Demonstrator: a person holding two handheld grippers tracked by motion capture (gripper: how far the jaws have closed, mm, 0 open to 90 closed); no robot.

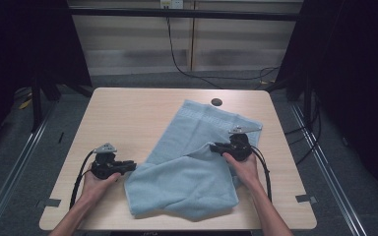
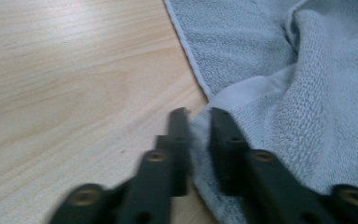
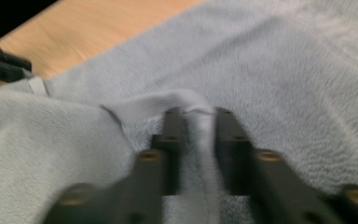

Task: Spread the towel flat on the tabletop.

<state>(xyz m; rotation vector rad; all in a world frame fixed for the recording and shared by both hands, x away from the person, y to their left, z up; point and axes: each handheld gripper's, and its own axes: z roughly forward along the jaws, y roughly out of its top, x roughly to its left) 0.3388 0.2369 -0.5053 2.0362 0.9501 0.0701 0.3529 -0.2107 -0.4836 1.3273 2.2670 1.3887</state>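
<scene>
- High view: a light blue towel [image 1: 192, 167] is lying on the wooden table [image 1: 128, 118], spreading from the table's centre toward 5 o'clock, with its far end reaching toward 1 o'clock and its near part bunched in a folded-over mass.
- The left gripper [image 1: 128, 167] is sitting at 9 o'clock of the towel, its tips meeting the towel's left edge.
- The right gripper [image 1: 215, 146] is sitting at 3 o'clock of the towel, pointing toward 9 o'clock over the cloth.
- Left gripper view: the left gripper [image 2: 198, 114] is clenching the towel [image 2: 279, 107]; the hemmed edge is passing between the two black jaws, and bare table [image 2: 74, 84] is showing at 10 o'clock.
- Right gripper view: the right gripper [image 3: 198, 112] is grasping a raised fold of the towel [image 3: 279, 84], with the pinched cloth standing up between its jaws.
- In the same view, the left gripper [image 3: 2, 65] is showing at 10 o'clock, at the towel's edge.
</scene>
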